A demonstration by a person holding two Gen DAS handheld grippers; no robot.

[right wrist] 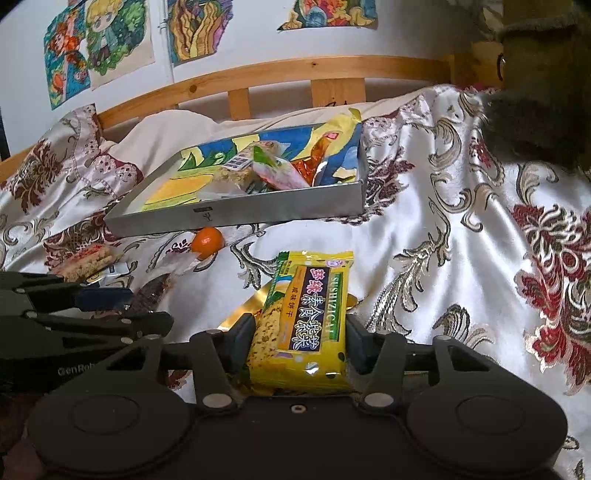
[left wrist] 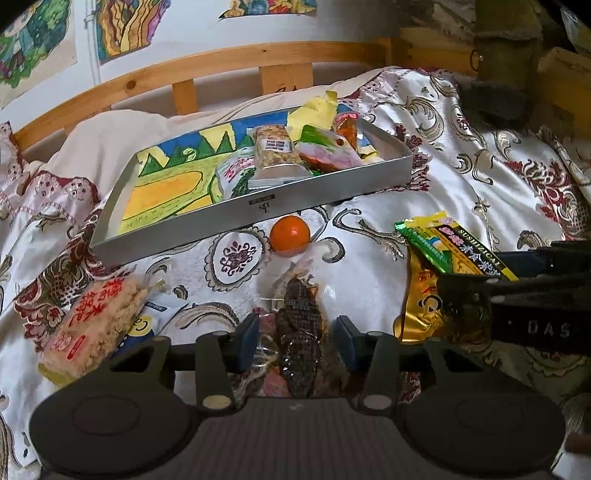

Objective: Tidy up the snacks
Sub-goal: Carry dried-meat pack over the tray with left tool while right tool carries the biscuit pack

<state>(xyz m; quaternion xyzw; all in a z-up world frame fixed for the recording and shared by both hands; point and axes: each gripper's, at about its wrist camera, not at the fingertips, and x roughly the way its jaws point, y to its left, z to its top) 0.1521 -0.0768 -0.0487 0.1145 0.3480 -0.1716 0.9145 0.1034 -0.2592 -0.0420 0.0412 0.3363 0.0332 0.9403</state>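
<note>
While both claws straddle packets, the tray [left wrist: 236, 221] holds snacks.

Gold packet [right wrist: 242, 314] mostly hidden under yellow cracker pack [right wrist: 306, 325], lower centre; blue-white sachet [left wrist: 155, 317] half covered by rice cake pack [left wrist: 94, 325], lower left.

Setting: we read this as a home bedroom. A bed with a wooden slatted headboard [right wrist: 280, 79] is covered by a satin floral bedspread [right wrist: 443, 229]. Hand-coloured drawings [right wrist: 99, 44] are stuck on the white wall [left wrist: 332, 33] above. A grey tray [left wrist: 229, 218] of packaged snacks lies on the bedspread, not on any worktop.
</note>
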